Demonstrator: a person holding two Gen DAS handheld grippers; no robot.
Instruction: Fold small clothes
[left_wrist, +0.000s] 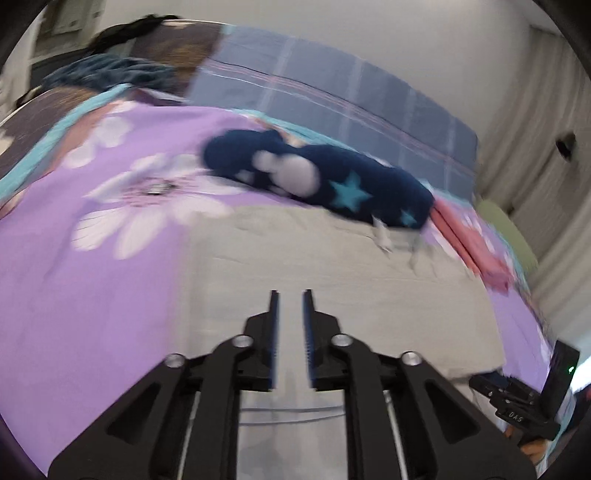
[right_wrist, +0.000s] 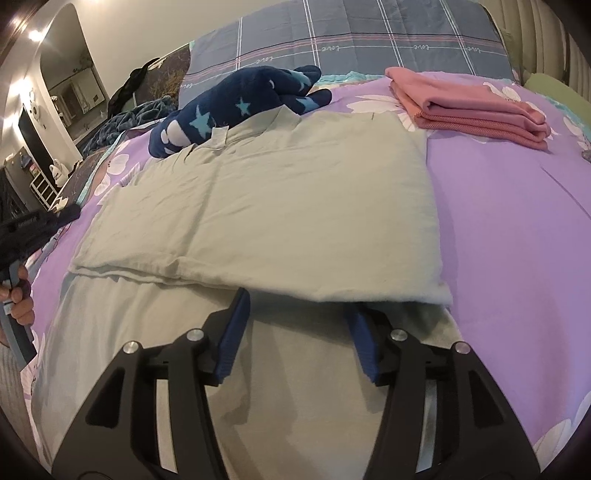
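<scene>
The right gripper (right_wrist: 297, 304) has its fingers wide apart, tips under the folded edge of the pale green garment (right_wrist: 280, 199). The left gripper (left_wrist: 290, 306), fingers slightly apart, hovers over that garment, which lies on the purple floral bedspread (right_wrist: 498, 229) beside pink folded clothes (right_wrist: 469, 107).

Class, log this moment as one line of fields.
task: fold small clothes | left gripper: open, empty | right gripper: open at fold edge of grey shirt | pink garment: folded

home bedroom | floral bedsheet (right_wrist: 498, 206) | plaid pillow (right_wrist: 369, 33) | curtains (left_wrist: 535, 110)
</scene>
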